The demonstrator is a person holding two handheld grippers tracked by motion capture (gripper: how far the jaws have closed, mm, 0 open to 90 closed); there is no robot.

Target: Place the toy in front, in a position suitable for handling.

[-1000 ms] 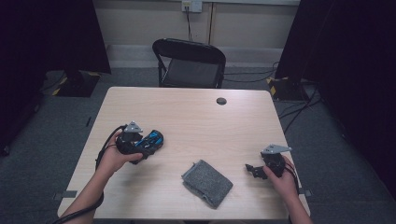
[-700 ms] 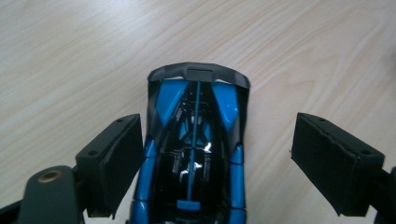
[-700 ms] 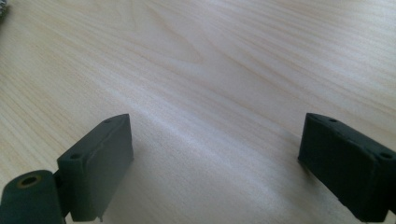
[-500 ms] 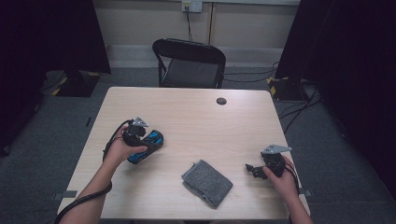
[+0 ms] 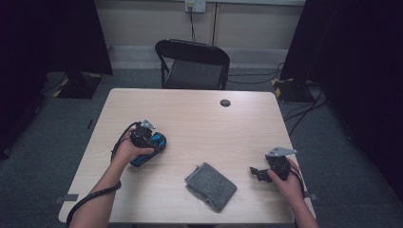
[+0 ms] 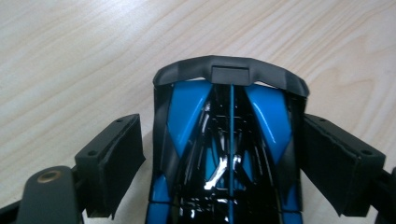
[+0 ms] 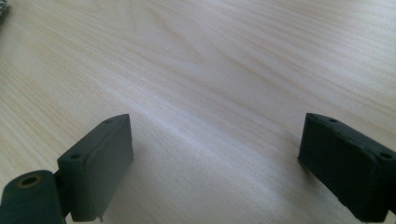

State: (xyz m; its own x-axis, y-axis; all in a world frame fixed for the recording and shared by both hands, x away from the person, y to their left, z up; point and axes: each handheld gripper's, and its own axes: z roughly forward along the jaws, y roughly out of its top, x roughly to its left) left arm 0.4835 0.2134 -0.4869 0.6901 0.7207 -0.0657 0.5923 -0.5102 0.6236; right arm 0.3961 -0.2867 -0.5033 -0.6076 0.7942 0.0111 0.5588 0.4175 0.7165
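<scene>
Table (image 5: 199, 118): light wood top across the middle of the high view, its grain running behind both gripper views.
Chair (image 5: 194, 64): black folding chair at the far edge of the table, upper centre of the high view.
Grey cloth (image 5: 210, 186): folded, lying flat in the lower centre of the high view, between the two hands and apart from both.
Toy car (image 5: 151, 147): blue and black, on the table at left of centre in the high view; in the left gripper view it (image 6: 229, 149) runs up the middle of the frame, its dark end pointing toward the top.
Left gripper (image 6: 219, 158): jaws spread, one on each side of the toy car; the right-hand jaw sits close against the car's side, the left-hand jaw stands off with a gap.
Right gripper (image 7: 215, 163): jaws wide apart over bare wood, low on the table in the lower right of the high view (image 5: 259, 173).
Round black cap (image 5: 225, 102): small disc set in the table near its far edge.
</scene>
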